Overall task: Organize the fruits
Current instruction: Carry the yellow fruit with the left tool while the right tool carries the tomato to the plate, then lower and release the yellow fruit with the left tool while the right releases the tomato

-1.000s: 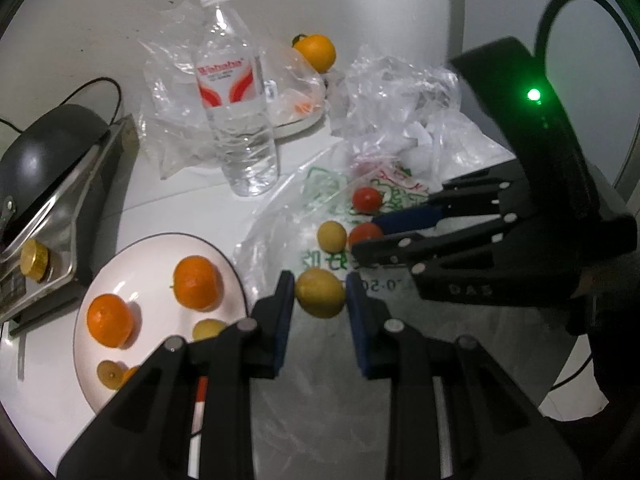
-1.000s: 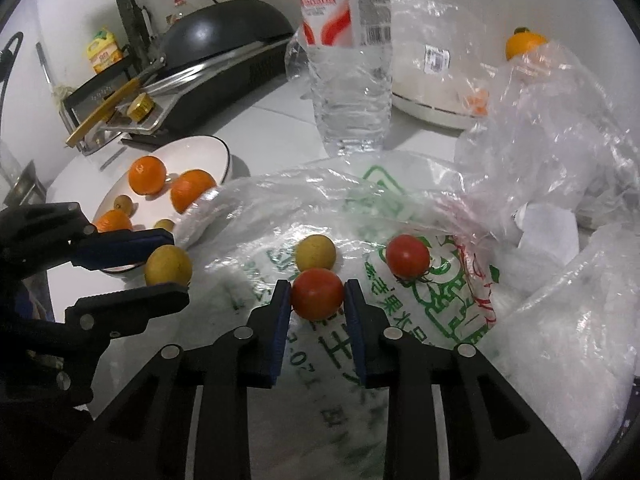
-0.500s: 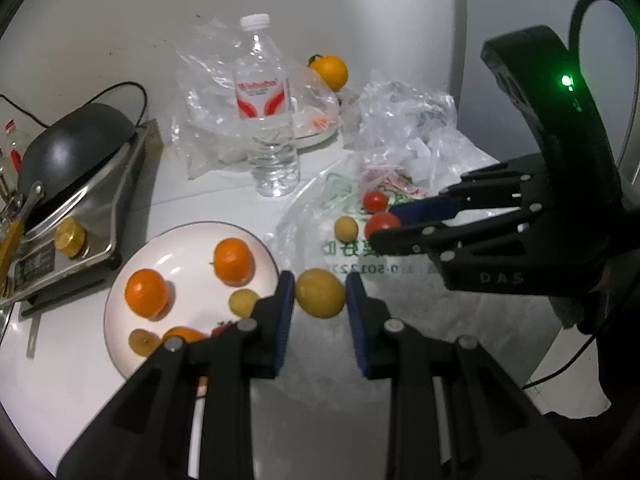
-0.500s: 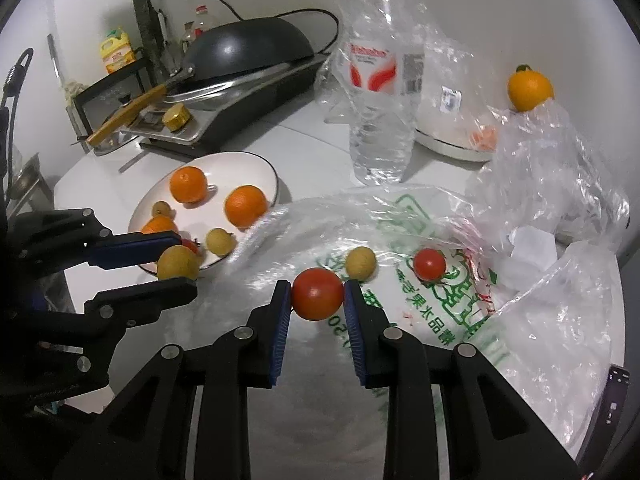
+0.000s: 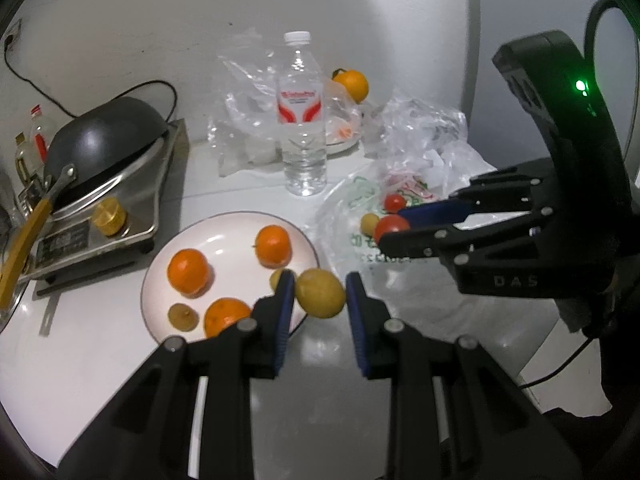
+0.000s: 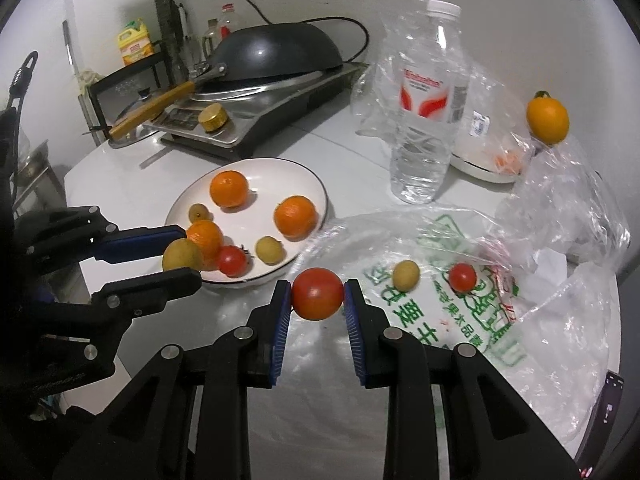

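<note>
My left gripper (image 5: 320,300) is shut on a yellow-green fruit (image 5: 321,293), held in the air at the right rim of the white plate (image 5: 240,220). My right gripper (image 6: 317,300) is shut on a red tomato (image 6: 317,293), held just right of the plate (image 6: 316,184). The plate holds three oranges (image 6: 229,188), a small tomato (image 6: 232,261) and small yellow fruits (image 6: 270,249). On the flat plastic bag (image 6: 460,320) lie one yellow fruit (image 6: 405,275) and one small tomato (image 6: 462,277). In the left wrist view the right gripper (image 5: 390,230) hangs over that bag.
A water bottle (image 6: 428,112) stands behind the bag. A wok on a cooker (image 6: 272,60) sits at the back left. Crumpled clear bags (image 6: 568,200) and a white dish lie at the right, with an orange (image 6: 547,119) above them. The table edge runs close in front.
Both grippers have risen and drawn back from the bag toward the plate, each still carrying its fruit. The view now takes in more of the table.
</note>
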Motion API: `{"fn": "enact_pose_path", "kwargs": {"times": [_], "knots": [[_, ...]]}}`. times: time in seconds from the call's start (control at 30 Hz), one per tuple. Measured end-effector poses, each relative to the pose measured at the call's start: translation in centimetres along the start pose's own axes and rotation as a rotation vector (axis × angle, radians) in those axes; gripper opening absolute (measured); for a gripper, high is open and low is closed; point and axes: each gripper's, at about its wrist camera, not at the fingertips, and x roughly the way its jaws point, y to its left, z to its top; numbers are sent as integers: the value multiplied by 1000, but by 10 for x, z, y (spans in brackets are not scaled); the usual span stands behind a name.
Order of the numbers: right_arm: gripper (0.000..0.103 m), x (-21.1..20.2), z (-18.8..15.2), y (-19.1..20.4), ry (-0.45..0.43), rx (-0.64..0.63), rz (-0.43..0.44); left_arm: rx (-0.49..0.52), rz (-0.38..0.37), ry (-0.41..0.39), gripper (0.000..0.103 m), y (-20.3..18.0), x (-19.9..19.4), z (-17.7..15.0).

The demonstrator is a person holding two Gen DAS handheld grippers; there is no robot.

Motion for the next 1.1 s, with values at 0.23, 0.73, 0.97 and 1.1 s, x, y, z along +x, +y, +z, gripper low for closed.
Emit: {"fn": "enact_pose_path", "kwargs": {"times": [0.23,0.73,0.97,1.1], "knots": [[29,6,6,17,7,-23,18,-26,18,-12,27,17,-7,-5],[29,29,25,40,29,-58,42,-74,58,-18,27,57,-8,-12],[29,40,31,44,40,-65,50,-97,71,-1,27,76,0,-18],[29,48,35,47,51,-72,56,-113,80,22,27,86,7,-25]]}}
